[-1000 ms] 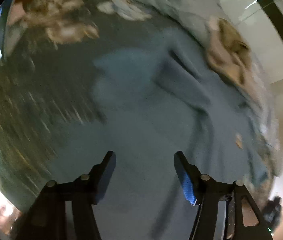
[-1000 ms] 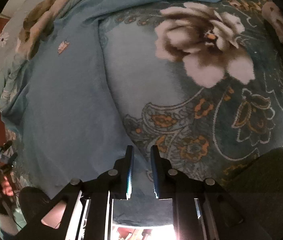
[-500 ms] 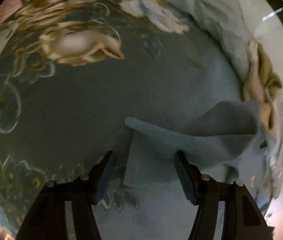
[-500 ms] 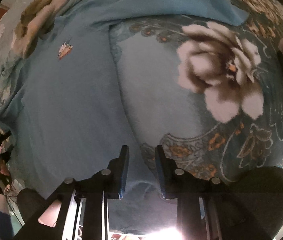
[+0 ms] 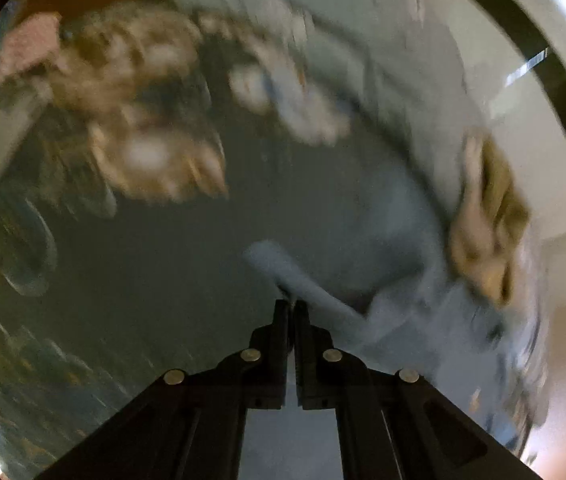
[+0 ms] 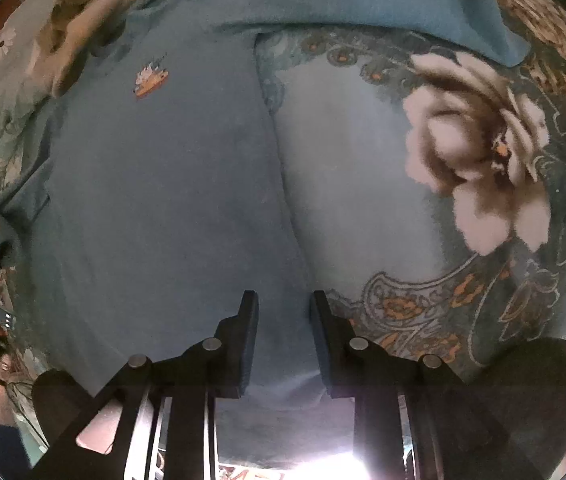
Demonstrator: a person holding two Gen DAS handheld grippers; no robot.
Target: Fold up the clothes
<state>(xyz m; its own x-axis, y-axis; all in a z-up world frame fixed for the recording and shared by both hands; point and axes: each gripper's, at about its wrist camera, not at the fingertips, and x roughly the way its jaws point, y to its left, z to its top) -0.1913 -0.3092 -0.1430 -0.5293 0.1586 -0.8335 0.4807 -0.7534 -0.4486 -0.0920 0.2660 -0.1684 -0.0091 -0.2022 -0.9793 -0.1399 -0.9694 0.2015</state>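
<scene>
The left tongs [image 5: 293, 307] were pinched together on a sleeve [image 5: 303, 282] of the blue shirt [image 6: 155, 200] — a blurred view, the sleeve trailing off to their right over the floral bedspread [image 5: 143, 240]. Only the right wrist view showed the shirt's body spread flat, a small emblem [image 6: 150, 78] far ahead and left. The right tongs [image 6: 284, 300] stood parted, gripping nothing, straddling the shirt's side edge.

Home bedroom showing: floral blanket [image 6: 463, 168] covering bed, flowered pillow [image 6: 1, 44] lying beyond blanket's far edge, blue shirt [image 6: 155, 200] lying on blanket.
</scene>
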